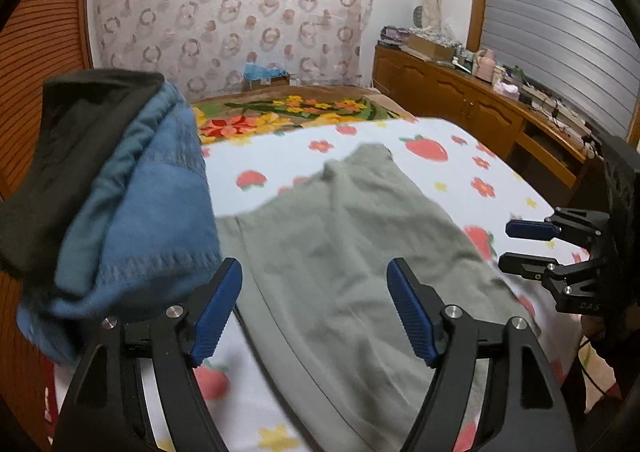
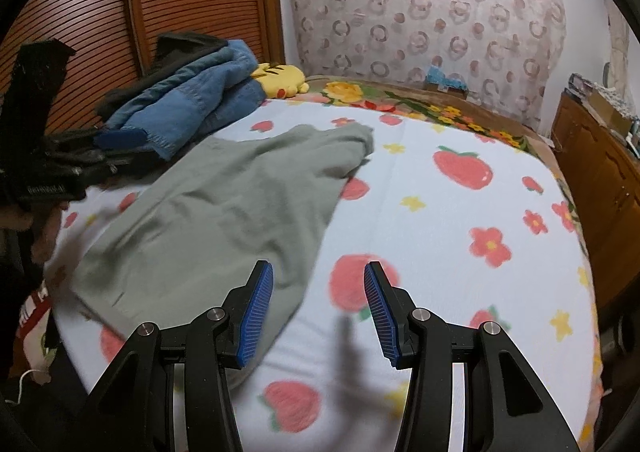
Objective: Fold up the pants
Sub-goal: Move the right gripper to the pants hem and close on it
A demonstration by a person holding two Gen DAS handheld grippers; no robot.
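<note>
Grey-green pants [image 1: 344, 252] lie under left hand-held gripper [image 1: 314, 312].

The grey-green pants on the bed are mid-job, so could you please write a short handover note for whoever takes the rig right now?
Left gripper: open, empty, over the near part of the grey-green cotton pants.
Right gripper: open, empty, above the pants' right edge and the strawberry-print white bedsheet.
Pants: lying loosely on the sheet, far end bunched, not gripped by either side.
Nearby: a pile of blue denim and dark clothes at the left, with a yellow plush toy behind it.
Done: no neat fold is visible.
Left: flatten, grip an end, fold.
</note>
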